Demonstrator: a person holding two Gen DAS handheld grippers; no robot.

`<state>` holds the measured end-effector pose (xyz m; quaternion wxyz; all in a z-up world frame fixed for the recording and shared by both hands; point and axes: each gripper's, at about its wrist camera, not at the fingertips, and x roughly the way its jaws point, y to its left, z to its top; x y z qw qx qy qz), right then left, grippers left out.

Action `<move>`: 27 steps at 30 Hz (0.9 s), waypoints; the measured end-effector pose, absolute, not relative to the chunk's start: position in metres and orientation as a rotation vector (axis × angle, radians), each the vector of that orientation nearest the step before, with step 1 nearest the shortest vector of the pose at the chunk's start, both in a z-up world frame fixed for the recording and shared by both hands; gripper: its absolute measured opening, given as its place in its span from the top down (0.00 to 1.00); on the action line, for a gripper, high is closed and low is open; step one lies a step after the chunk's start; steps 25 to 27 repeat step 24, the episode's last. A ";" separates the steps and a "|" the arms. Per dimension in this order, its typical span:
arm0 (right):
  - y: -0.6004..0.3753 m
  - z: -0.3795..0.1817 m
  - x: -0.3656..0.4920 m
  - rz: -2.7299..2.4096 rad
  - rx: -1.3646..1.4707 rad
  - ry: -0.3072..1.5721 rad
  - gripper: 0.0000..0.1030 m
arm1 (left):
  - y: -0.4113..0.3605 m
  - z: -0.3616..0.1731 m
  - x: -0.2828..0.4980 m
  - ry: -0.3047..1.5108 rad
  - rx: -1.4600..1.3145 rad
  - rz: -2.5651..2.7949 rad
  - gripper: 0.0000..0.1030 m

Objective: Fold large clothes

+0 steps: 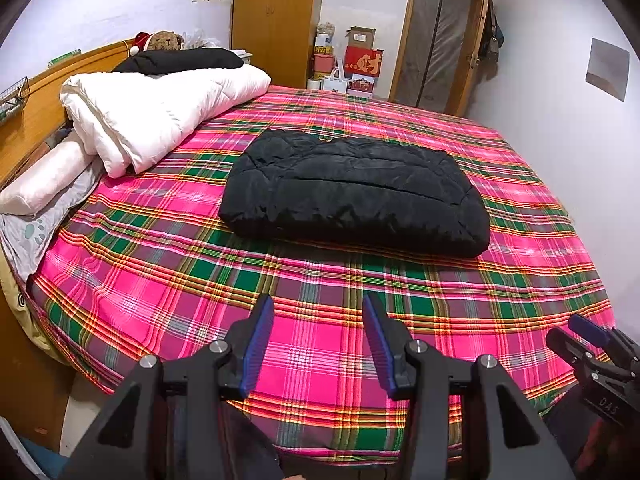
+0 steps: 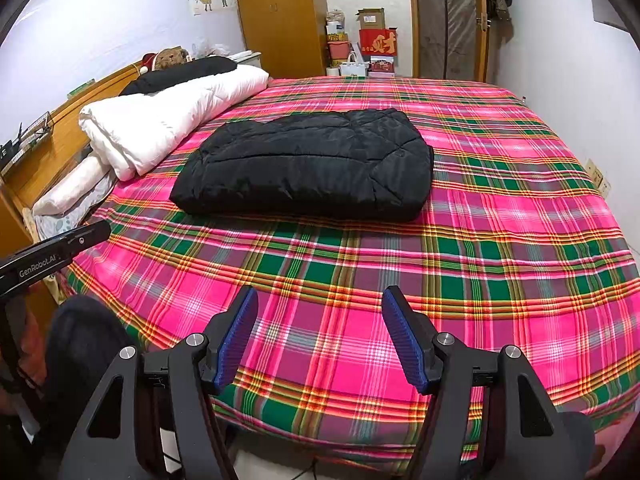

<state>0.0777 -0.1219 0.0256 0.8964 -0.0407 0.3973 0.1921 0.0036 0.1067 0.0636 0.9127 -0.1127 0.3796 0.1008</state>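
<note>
A black padded jacket (image 1: 354, 192) (image 2: 308, 168) lies folded into a thick rectangle in the middle of the bed, on the pink and green plaid sheet (image 1: 312, 280) (image 2: 500, 248). My left gripper (image 1: 318, 300) hangs over the near part of the sheet, well short of the jacket, open with nothing between its blue pads. My right gripper (image 2: 320, 292) is likewise open and empty above the near sheet. The right gripper's body also shows at the right edge of the left wrist view, and the left gripper's at the left edge of the right wrist view.
A rolled white duvet (image 1: 160, 112) (image 2: 168, 124) with a black garment (image 1: 180, 60) on top lies along the wooden headboard (image 1: 36, 96) at left. A wardrobe (image 1: 272, 20), stacked boxes (image 1: 360, 60) and a door (image 1: 436, 36) stand beyond the bed. A white wall runs along the right.
</note>
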 end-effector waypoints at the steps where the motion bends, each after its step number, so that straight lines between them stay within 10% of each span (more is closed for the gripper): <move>1: -0.122 0.026 0.078 0.397 -0.085 0.822 0.37 | 0.107 0.064 0.004 0.783 -0.235 0.208 0.54; 27: -0.123 0.027 0.078 0.389 -0.086 0.819 0.37 | 0.105 0.067 0.004 0.769 -0.239 0.208 0.54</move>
